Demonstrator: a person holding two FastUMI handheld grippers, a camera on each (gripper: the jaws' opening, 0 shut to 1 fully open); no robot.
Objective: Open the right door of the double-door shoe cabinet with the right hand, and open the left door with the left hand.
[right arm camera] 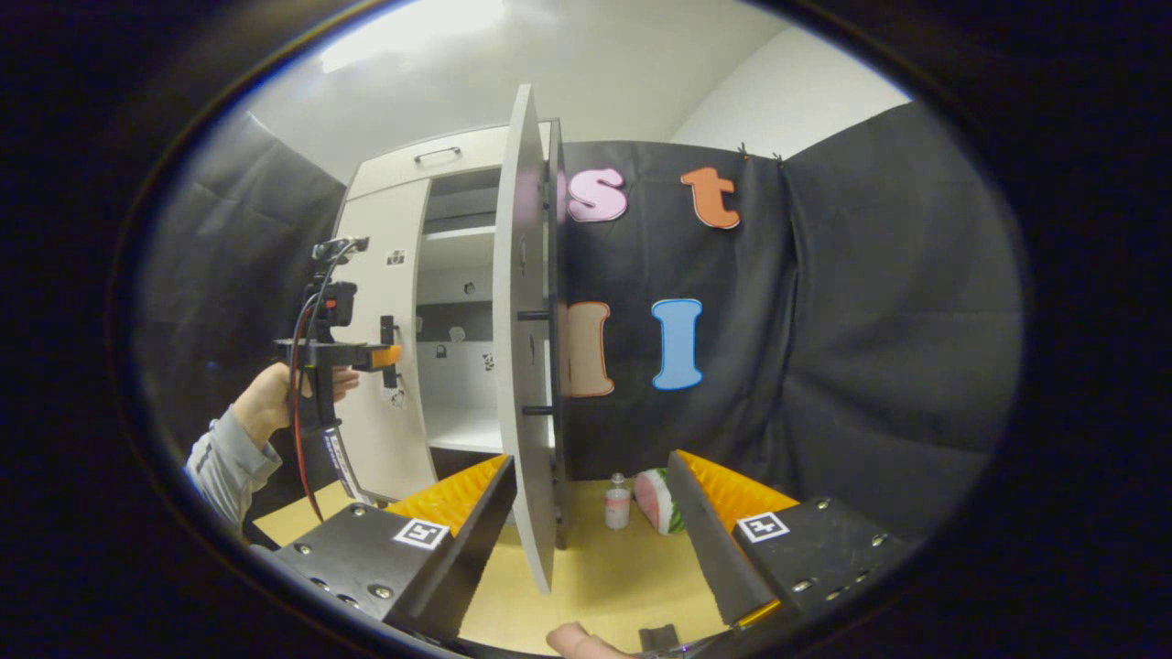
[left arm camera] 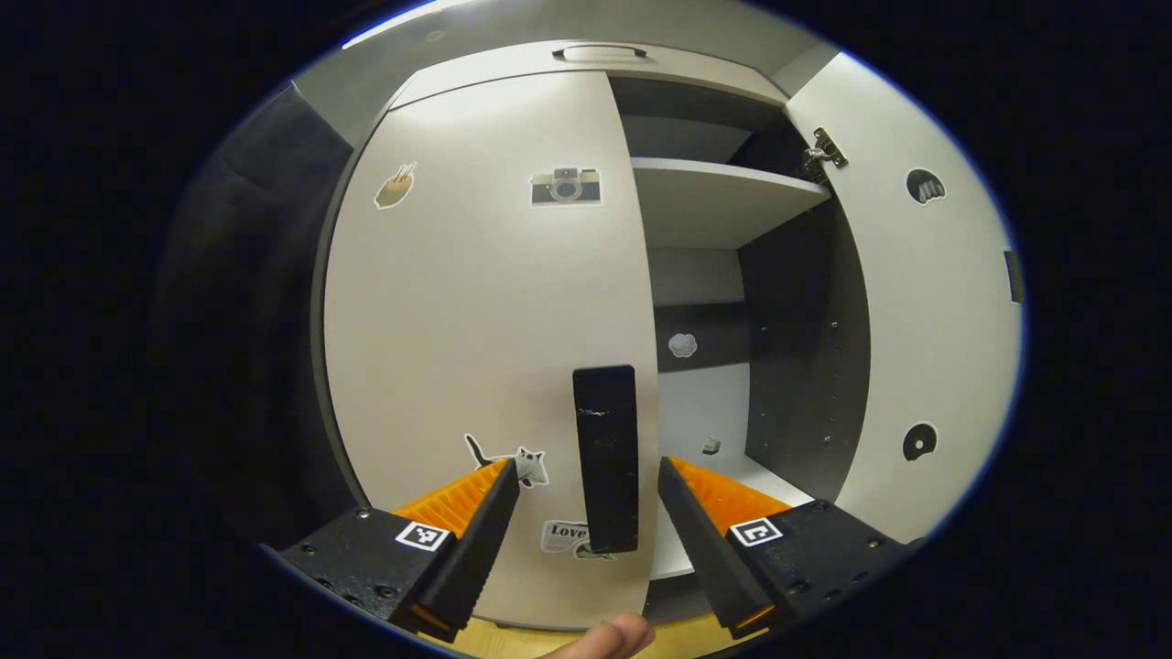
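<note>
Right door [right arm camera: 524, 348] stands wide open, edge between the spread fingers of the right gripper [right arm camera: 591, 499]. Left gripper [left arm camera: 588, 494], jaws wide, straddles the black handle [left arm camera: 605, 458] on the closed left door [left arm camera: 476, 348].

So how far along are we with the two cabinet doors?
Roughly half done. The right door is swung wide open, shelves showing behind it, and the right tongs sit open around its edge without clamping it. In hand: the left tongs are open on either side of the left door's black handle, not yet closed on it. Left: grip that handle and pull the left door, which is still shut.
</note>
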